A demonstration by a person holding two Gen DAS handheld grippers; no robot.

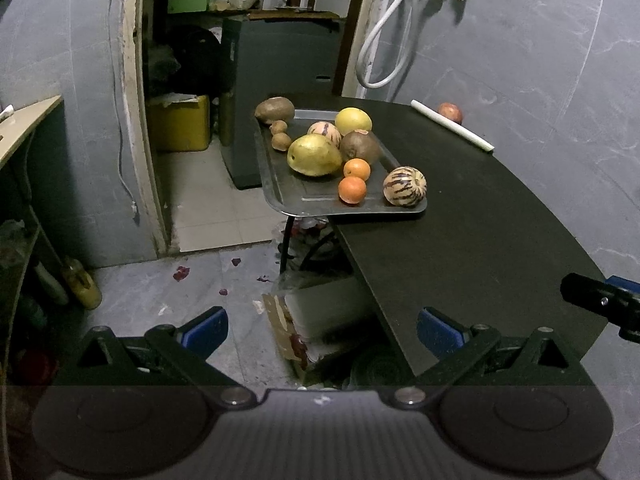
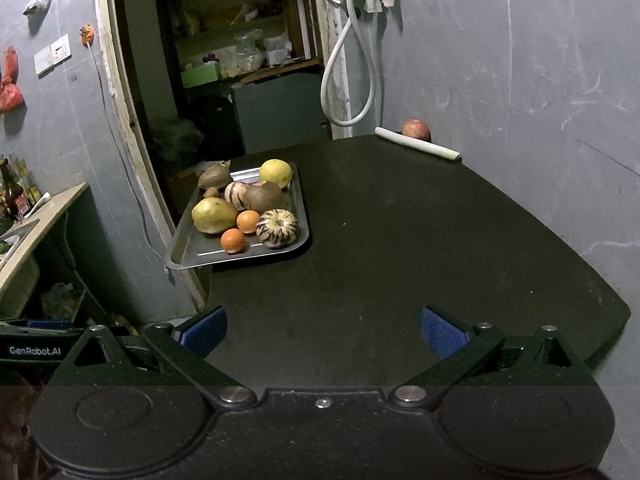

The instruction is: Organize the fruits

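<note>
Both claws, left (image 1: 322,330) and right (image 2: 322,332), hang spread and empty, well short of the fruit. The tray (image 2: 188,256) at ten o'clock overhangs the table (image 2: 400,240) edge; a downward push there could tip it. The apple (image 2: 416,130) at one o'clock could roll.

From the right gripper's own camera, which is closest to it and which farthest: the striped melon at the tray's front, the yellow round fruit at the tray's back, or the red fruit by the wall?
1. Striped melon, tray's front right corner.
2. Yellow round fruit, tray's back.
3. Red fruit, far table edge behind the white roll.
</note>
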